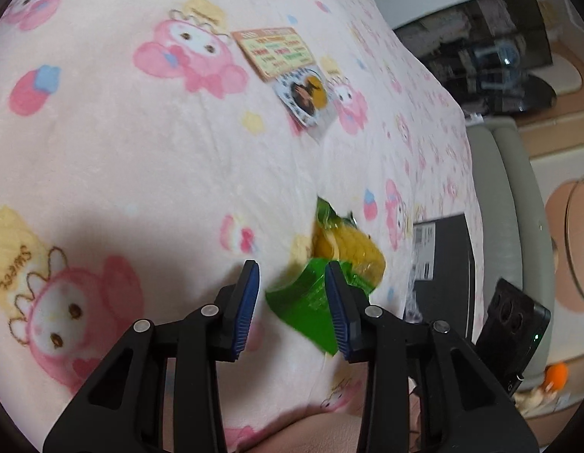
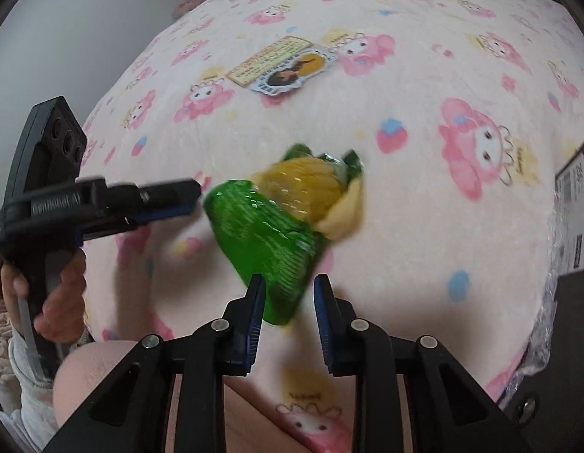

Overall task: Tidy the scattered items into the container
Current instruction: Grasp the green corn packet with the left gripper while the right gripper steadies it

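A green and yellow snack packet (image 1: 329, 264) (image 2: 280, 219) lies on the pink cartoon-print blanket (image 1: 140, 132) (image 2: 424, 226). My left gripper (image 1: 292, 302) is open, its right pad touching the packet's green end. It also shows from the side in the right wrist view (image 2: 171, 200), just left of the packet. My right gripper (image 2: 288, 309) is open, with the packet's green end reaching between its fingertips. Two printed cards (image 1: 288, 71) (image 2: 284, 62) lie overlapping farther back on the blanket. A dark box (image 1: 439, 264) (image 2: 575, 219) sits at the blanket's right edge.
Beyond the bed's right edge there is a grey padded rail (image 1: 507, 207), a dark glass stand (image 1: 492, 60) and a wooden floor. A grey wall (image 2: 84, 30) lies past the bed's left side. The person's hand (image 2: 57, 298) holds the left gripper.
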`<state>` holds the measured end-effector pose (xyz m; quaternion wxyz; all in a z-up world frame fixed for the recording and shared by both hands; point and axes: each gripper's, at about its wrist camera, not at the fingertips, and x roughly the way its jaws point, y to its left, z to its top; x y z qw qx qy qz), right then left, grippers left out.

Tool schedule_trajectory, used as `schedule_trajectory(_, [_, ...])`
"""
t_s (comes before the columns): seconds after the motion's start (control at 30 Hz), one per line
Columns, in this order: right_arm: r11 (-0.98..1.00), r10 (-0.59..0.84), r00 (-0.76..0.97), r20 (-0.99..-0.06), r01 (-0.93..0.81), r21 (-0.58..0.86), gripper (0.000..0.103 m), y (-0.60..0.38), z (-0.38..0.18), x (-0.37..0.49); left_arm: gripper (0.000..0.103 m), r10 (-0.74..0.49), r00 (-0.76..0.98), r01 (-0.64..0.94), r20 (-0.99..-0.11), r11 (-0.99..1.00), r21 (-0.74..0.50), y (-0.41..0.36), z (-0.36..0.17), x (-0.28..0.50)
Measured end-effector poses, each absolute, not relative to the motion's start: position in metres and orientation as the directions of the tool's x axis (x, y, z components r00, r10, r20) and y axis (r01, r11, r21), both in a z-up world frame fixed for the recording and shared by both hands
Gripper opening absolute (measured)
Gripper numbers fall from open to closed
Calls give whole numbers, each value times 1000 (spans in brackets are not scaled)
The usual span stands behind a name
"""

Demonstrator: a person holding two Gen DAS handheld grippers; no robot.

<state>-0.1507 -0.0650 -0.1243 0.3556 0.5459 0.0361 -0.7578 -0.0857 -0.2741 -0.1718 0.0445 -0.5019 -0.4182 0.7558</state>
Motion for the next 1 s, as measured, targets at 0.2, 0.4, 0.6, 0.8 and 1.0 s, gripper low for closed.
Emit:
schedule_trajectory(0.2, [-756, -537, -209, -817, 549, 356, 23, -55, -115, -162, 35, 517, -464, 317, -720, -662, -679, -264, -171, -83])
schedule_trajectory(0.4, [-784, -495, -203, -845, 523, 333, 24, -72, -140, -193, 32, 585, -377, 304, -718, -654, -692, -250, -194, -91])
schedule_trajectory(0.6, [-800, -512, -178, -840, 456, 391, 24, -58, -144, -189, 34, 597, -431, 304, -677, -610, -732, -264, -195, -97])
schedule_trajectory(0.8, [-749, -538, -35, -842, 480, 458, 24, -64, -140, -157, 35, 600, -439, 304, -669, -602, -739, -267, -193, -102])
schedule_trajectory(1.0, [-764, -485, -68, -872, 519, 385, 24, -70, -143, -143, 35, 640, -388, 260, -663, -614, -745, -264, -193, -91])
